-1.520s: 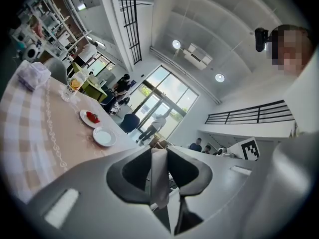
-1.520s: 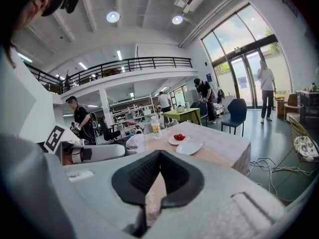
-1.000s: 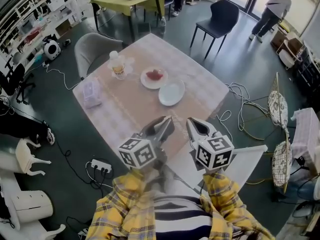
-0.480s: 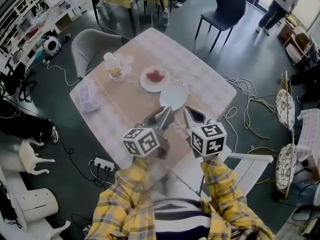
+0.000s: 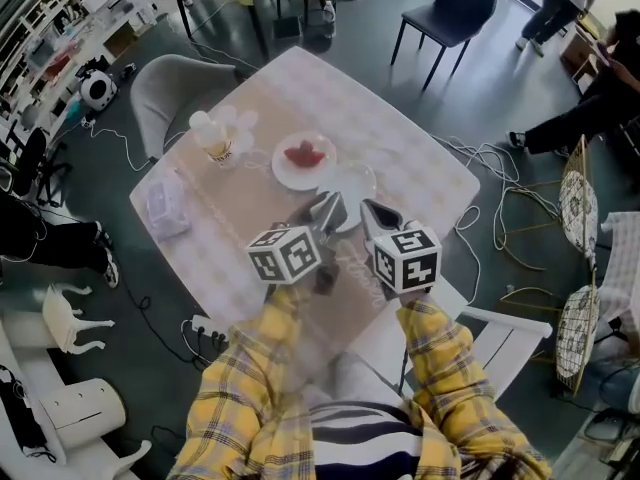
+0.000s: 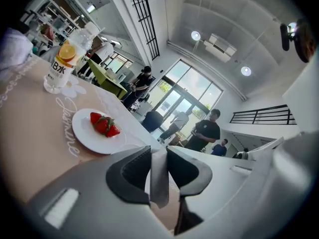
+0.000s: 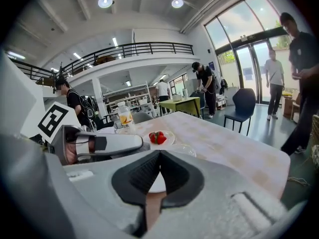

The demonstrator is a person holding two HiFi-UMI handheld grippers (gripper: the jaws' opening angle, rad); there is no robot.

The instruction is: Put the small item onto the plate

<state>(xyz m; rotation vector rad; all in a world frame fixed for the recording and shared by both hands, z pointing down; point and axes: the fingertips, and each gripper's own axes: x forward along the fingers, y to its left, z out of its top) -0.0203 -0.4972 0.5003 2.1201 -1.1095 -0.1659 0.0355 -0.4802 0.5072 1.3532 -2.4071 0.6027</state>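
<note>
Red strawberries lie on a white plate in the middle of the beige table. Just nearer stands an empty plate, partly hidden by both grippers. My left gripper hovers at that plate's near left edge; its jaws stand slightly apart with nothing between them. My right gripper is beside it, its jaws closed tip to tip and empty. The left gripper view shows the strawberries ahead to the left. In the right gripper view they sit beyond the empty plate.
A drink bottle stands at the table's left, and a clear plastic packet lies near the left edge. A grey armchair, a dark chair and a white chair ring the table. Cables trail on the floor, and people stand around.
Both grippers have moved forward over the table, side by side, up to the empty plate's near edge. Their jaws look unchanged.
</note>
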